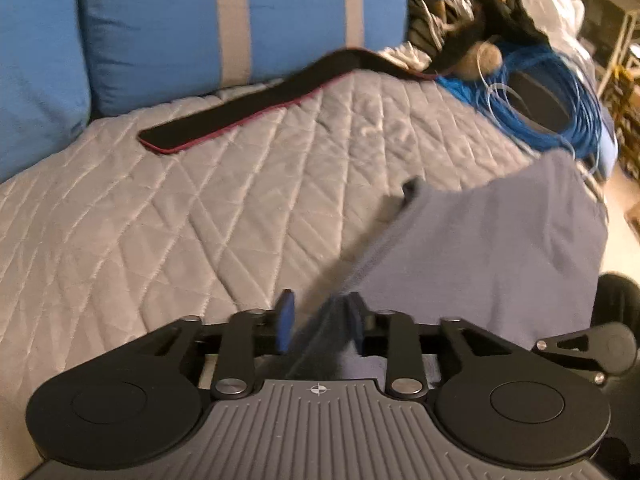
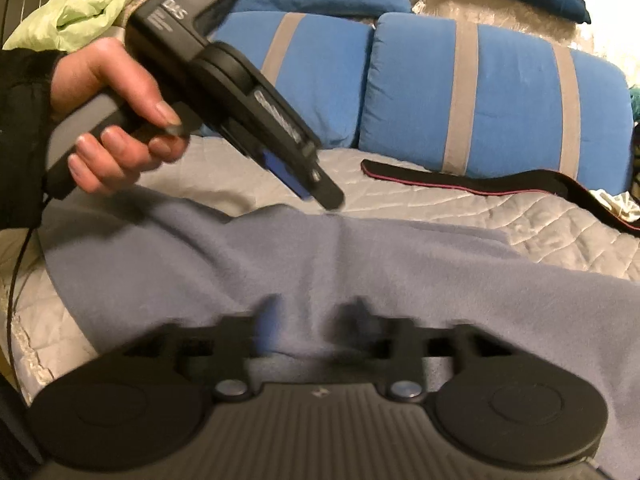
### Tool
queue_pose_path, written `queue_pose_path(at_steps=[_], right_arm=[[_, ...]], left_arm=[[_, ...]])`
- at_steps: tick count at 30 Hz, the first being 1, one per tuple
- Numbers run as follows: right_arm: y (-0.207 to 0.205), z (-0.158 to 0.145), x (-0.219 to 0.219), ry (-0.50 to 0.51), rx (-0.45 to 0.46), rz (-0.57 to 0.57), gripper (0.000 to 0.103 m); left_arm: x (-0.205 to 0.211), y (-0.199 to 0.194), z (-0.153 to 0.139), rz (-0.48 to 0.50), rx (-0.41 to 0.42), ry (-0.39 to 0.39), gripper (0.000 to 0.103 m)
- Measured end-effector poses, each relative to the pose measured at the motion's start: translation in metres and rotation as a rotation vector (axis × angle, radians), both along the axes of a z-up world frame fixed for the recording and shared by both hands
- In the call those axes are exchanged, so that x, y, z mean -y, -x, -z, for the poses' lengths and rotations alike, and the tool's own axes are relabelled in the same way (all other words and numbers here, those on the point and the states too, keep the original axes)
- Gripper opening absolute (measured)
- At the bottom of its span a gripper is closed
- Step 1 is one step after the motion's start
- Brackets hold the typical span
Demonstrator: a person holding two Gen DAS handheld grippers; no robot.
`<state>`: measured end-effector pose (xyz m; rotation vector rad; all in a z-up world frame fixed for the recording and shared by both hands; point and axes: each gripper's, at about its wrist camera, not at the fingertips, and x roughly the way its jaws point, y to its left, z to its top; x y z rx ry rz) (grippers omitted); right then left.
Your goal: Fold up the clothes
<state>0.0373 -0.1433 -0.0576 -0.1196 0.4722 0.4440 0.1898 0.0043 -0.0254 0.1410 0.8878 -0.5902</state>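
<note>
Blue-grey garment (image 2: 360, 264) lay rumpled across the quilted bed (image 1: 160, 220), near its edge. The left gripper (image 1: 320, 320) had its fingers apart with a fabric edge running loosely between them, unpinched; the right gripper (image 2: 316, 316) stood wide above the cloth, holding nothing. With neither clamped, the fold could slump or slide off the bed.

Open quilt left and centre; clutter far and right

The bed (image 1: 160, 220) lies bare on its near-left, up to the black strap (image 1: 248, 108). Blue pillows (image 1: 280, 20) wall the far edge, a blue cable coil (image 1: 560, 112) crowds the far right, and the grey-blue garment (image 1: 500, 248) covers the near right.
</note>
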Motion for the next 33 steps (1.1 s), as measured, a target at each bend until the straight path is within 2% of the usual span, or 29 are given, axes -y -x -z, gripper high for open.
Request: queue_pose_path(at_steps=[4, 9, 11, 13, 18, 22, 30, 31, 33], right_arm=[[0.004, 0.000, 0.002, -0.022, 0.010, -0.004, 0.085], [0.008, -0.001, 0.000, -0.008, 0.047, 0.013, 0.088], [0.008, -0.001, 0.000, -0.012, 0.051, 0.024, 0.090], [0.008, -0.002, 0.002, -0.022, 0.046, 0.037, 0.091], [0.004, -0.001, 0.006, -0.045, 0.009, 0.057, 0.091], [0.003, 0.000, 0.006, -0.048, 0.001, 0.061, 0.092], [0.004, 0.001, 0.004, -0.041, 0.001, 0.065, 0.093], [0.003, 0.001, 0.004, -0.042, -0.001, 0.067, 0.093], [0.003, 0.000, 0.005, -0.045, -0.004, 0.069, 0.093]], left_arm=[[-0.018, 0.008, -0.021, -0.087, 0.078, -0.005, 0.047], [-0.054, 0.021, -0.041, -0.120, 0.144, -0.021, 0.047], [-0.066, 0.029, -0.043, -0.090, 0.145, -0.033, 0.047], [-0.073, 0.038, -0.040, -0.053, 0.138, -0.057, 0.047], [-0.066, 0.052, -0.014, 0.047, 0.100, -0.188, 0.047], [-0.062, 0.056, 0.005, 0.094, 0.079, -0.237, 0.047], [-0.059, 0.046, 0.018, 0.016, 0.146, -0.258, 0.046], [-0.058, 0.047, 0.018, 0.000, 0.170, -0.272, 0.046], [-0.057, 0.045, 0.018, -0.070, 0.230, -0.353, 0.035]])
